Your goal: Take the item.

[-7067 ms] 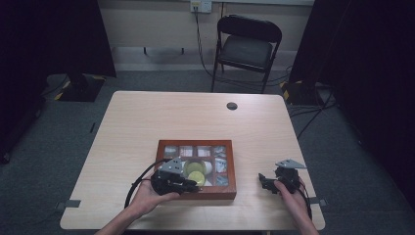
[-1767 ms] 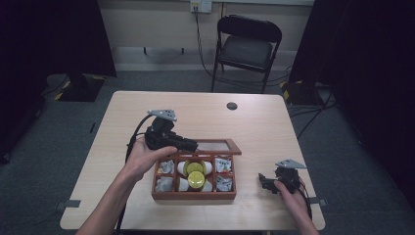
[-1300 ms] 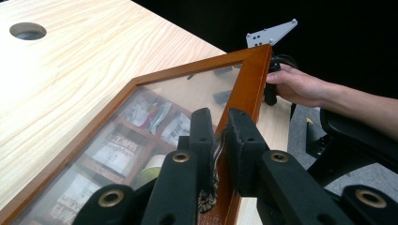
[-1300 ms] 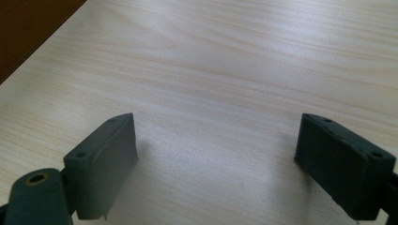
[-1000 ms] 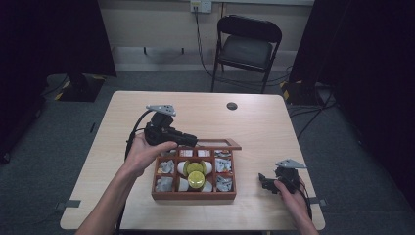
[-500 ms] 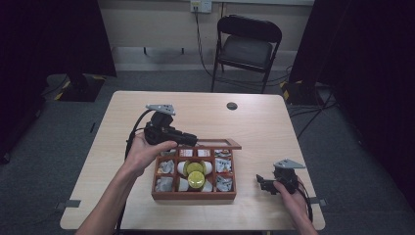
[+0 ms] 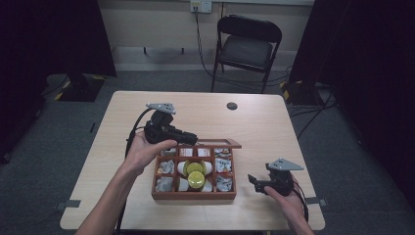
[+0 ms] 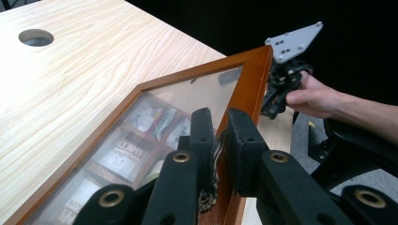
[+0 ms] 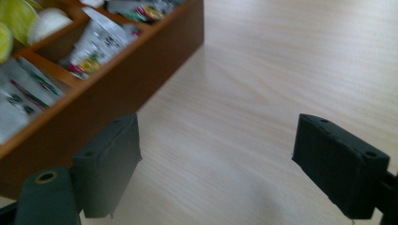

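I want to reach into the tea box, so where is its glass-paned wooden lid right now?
In the high view the glass-paned wooden lid stands raised along the far edge of the wooden box, held by the left gripper at table centre.

Box (image 7: 194, 195) mid-table – lid (image 7: 215, 144) up at rear, chair (image 7: 248, 46) behind

A light wooden bench (image 7: 254, 127) is seen, its top pierced by a round dark hole (image 7: 232, 105) near the far edge. A brown wooden box (image 7: 194, 196) divided into compartments is set directly on it, close to the near edge, about midway between the two side edges.
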The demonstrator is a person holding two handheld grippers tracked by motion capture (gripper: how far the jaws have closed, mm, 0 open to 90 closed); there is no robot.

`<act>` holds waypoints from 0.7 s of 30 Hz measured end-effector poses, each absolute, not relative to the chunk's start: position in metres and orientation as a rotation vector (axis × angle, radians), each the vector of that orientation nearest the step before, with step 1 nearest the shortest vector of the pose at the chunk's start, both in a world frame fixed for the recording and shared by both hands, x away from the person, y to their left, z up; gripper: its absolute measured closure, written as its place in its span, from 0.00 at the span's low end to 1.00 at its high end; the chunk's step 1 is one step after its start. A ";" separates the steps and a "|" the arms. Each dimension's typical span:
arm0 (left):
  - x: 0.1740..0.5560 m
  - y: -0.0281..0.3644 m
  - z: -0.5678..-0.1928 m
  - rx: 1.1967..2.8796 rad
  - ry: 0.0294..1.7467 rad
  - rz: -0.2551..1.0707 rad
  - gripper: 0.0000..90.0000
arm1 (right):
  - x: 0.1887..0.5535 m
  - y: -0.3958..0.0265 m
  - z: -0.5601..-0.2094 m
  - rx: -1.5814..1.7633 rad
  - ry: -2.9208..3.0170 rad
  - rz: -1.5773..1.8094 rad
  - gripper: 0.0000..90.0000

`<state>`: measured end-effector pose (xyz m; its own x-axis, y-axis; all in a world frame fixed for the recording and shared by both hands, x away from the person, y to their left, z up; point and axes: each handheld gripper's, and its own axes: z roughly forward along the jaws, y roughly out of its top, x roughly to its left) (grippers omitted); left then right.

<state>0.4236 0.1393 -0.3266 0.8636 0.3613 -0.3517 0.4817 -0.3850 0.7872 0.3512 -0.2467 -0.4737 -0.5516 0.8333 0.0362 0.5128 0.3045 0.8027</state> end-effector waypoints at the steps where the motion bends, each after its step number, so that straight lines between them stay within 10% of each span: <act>1: 0.424 0.139 -0.327 2.014 0.615 -0.149 0.90 | 0.349 -0.245 -0.470 1.189 2.187 1.150 0.16; 21: 0.425 0.137 -0.323 2.029 0.621 -0.140 0.90 | 0.332 -0.170 -0.446 0.942 2.361 1.329 0.26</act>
<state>0.4252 0.1375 -0.3234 0.8632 0.3695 -0.3439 0.4813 -0.3972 0.7814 0.3320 -0.1698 -0.4456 -0.7513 0.6554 0.0767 0.4056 0.3669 0.8372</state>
